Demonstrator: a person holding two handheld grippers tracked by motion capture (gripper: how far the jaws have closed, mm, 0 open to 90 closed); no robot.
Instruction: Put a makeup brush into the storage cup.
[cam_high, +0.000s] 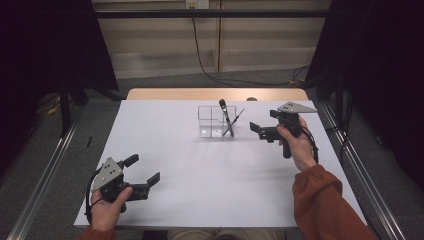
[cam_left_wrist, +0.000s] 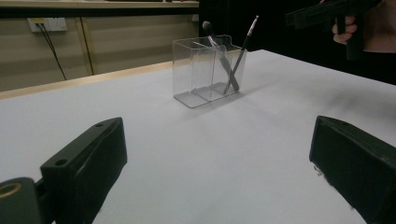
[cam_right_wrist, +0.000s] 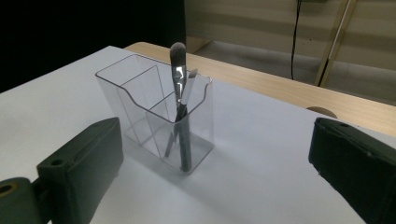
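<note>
Clear plastic walls mark the organiser (cam_high: 216, 121), a three-compartment holder standing on the white desk (cam_high: 200, 170) near its far edge, a little right of centre. Two brushes cross in its rightmost compartment: a thick brush (cam_high: 224, 115) with a dark rounded head and a thin brush (cam_high: 236, 119) leaning the other way. The right gripper (cam_high: 256, 129) hangs just beside the holder's right side, jaws spread wide and grasping nothing; the left gripper (cam_high: 145, 172) rests near the desk's near left corner, well apart from the holder, its jaws likewise released and bare. The step in hand looks like an approach to the brushes, or a pause beside them. A next move would call for lining the right jaws on one handle above the rim, without knocking the light holder. The right gripper view gives the dividers and the soft bristle tip (cam_right_wrist: 177, 50) up close; the left gripper view shows the thin brush's metal ferrule (cam_left_wrist: 252, 24) instead.
</note>
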